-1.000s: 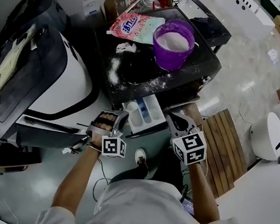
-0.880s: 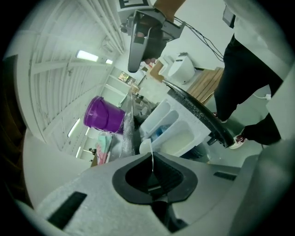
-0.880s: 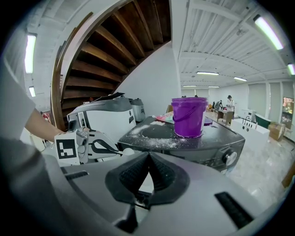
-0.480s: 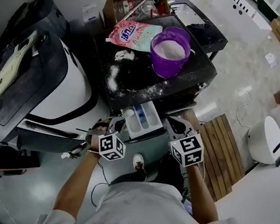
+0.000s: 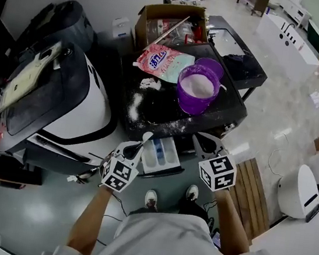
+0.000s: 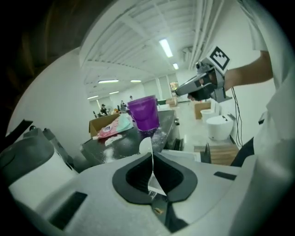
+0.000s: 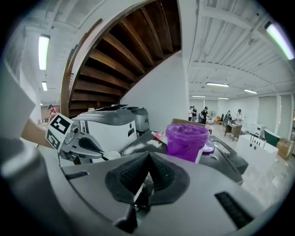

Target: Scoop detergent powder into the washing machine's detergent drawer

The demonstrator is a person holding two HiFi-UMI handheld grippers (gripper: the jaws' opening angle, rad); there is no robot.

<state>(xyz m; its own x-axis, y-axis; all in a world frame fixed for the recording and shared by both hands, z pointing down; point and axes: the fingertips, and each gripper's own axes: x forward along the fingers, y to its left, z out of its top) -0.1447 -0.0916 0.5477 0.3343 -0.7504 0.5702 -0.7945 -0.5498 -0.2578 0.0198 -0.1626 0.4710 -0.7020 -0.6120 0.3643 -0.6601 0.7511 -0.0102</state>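
Observation:
The detergent drawer (image 5: pixel 163 153) stands pulled out from the black-topped washing machine (image 5: pixel 150 108), whose top is dusted with spilled powder. A purple bucket (image 5: pixel 197 89) of white powder stands on that top, beside a pink detergent bag (image 5: pixel 164 60). My left gripper (image 5: pixel 138 148) is shut on the thin handle of a white scoop (image 5: pixel 146 136), at the drawer's left front corner. In the left gripper view the scoop (image 6: pixel 145 145) rises edge-on from the left gripper (image 6: pixel 152 157). My right gripper (image 5: pixel 200 140) is shut on nothing, right of the drawer. The bucket (image 7: pixel 186 140) shows beyond the right gripper (image 7: pixel 147 159).
A white appliance with a dark lid (image 5: pixel 52 97) stands at the left. A cardboard box (image 5: pixel 173 23) sits behind the bag. A wooden pallet (image 5: pixel 256 190) and a white unit (image 5: pixel 301 191) lie on the floor at the right. The person's shoes (image 5: pixel 151 198) are below the drawer.
The head view has pulled back. My left gripper has turned and come up to the drawer's left corner with the scoop pointing up. My right gripper has shifted little.

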